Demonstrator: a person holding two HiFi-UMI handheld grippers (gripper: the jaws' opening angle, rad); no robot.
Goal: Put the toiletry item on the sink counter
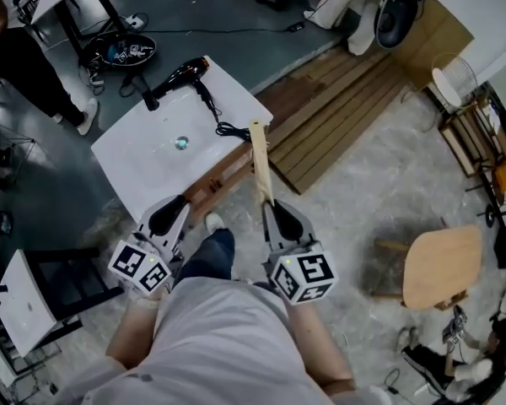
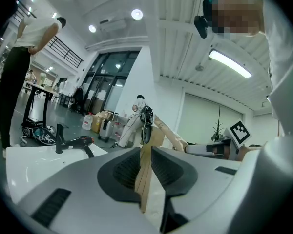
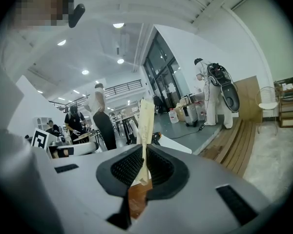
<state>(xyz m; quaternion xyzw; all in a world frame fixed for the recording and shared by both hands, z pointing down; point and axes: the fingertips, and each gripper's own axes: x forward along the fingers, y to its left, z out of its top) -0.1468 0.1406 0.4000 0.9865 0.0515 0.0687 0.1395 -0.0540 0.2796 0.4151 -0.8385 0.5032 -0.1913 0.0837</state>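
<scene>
Head view showed the toiletry item [image 1: 261, 159], a long pale strip, pinched at its near end in the right gripper [image 1: 271, 207] jaws. Its long axis ran ahead to the white sink table [image 1: 135, 171] corner. The left gripper [image 1: 175, 205] jaws stood narrowly parted, apparently empty.

The person is wearing a light grey short-sleeved shirt [image 1: 211, 344], blue denim trousers [image 1: 212, 256] and a white shoe [image 1: 213, 221]. The left gripper [image 1: 180, 201] [image 2: 145, 152] and the right gripper [image 1: 271, 203] [image 3: 145, 149] are each showing a smooth, light grey moulded shell. Black ribbed pads [image 2: 127, 169] [image 3: 128, 167] are lining the jaws, and black rectangular slots [image 2: 51, 206] [image 3: 237, 199] are marking the shells. Each gripper is carrying a white cube printed with black square markers: the left cube [image 1: 141, 266] and the right cube [image 1: 304, 278].
</scene>
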